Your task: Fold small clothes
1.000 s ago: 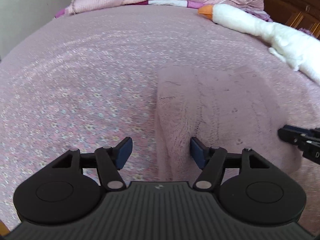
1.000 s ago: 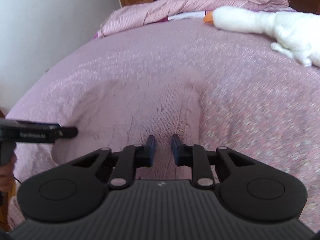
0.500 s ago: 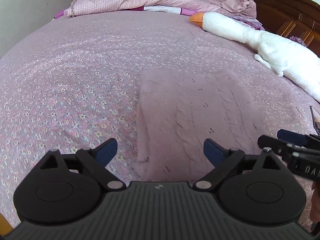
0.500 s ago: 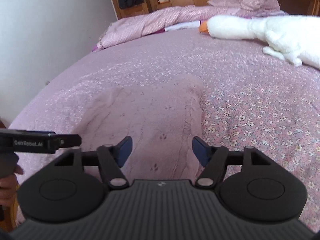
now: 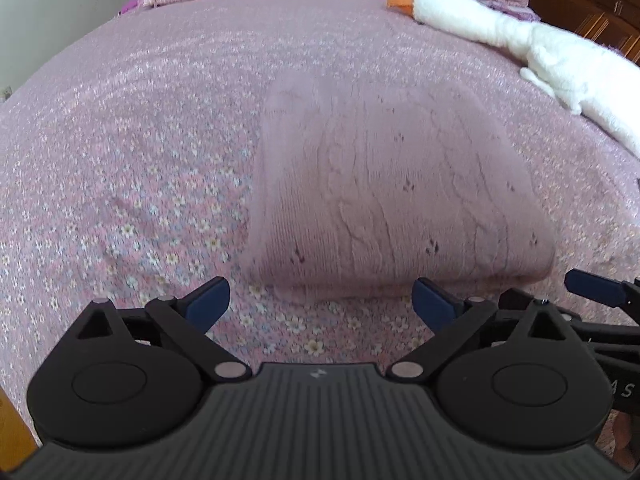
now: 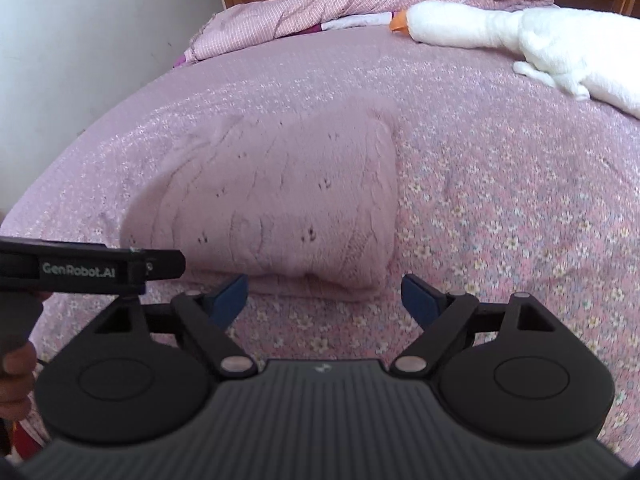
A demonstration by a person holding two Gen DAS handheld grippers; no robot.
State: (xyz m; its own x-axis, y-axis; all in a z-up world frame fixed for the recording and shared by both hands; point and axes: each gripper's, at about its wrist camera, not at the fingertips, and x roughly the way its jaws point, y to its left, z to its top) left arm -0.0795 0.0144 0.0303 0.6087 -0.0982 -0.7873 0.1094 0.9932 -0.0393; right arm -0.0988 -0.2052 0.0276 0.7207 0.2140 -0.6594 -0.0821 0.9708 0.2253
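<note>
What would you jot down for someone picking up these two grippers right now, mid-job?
Left gripper: jaws opening, nothing between them, just short of the sweater's near edge.
Right gripper: jaws opening, nothing between them, also clear of it.
Pink knit sweater: lies folded in a compact rectangle on the floral bedspread, touched by neither gripper.
Plush goose: farther up the bed, apart from it.
Done: the fold looks complete.
Left: perhaps tidy it or fetch another garment; none in view.

Folded pink knit on the flowered bed, left claw just short of it.

The left claw (image 5: 320, 304) is opening, its blue pads wide apart with only bedspread between them. The folded pink sweater (image 5: 392, 196) lies flat just beyond the fingertips. The right claw (image 5: 596, 286) enters at the right edge. A white plush goose (image 5: 520, 40) lies far right on the bed (image 5: 120, 140).
</note>
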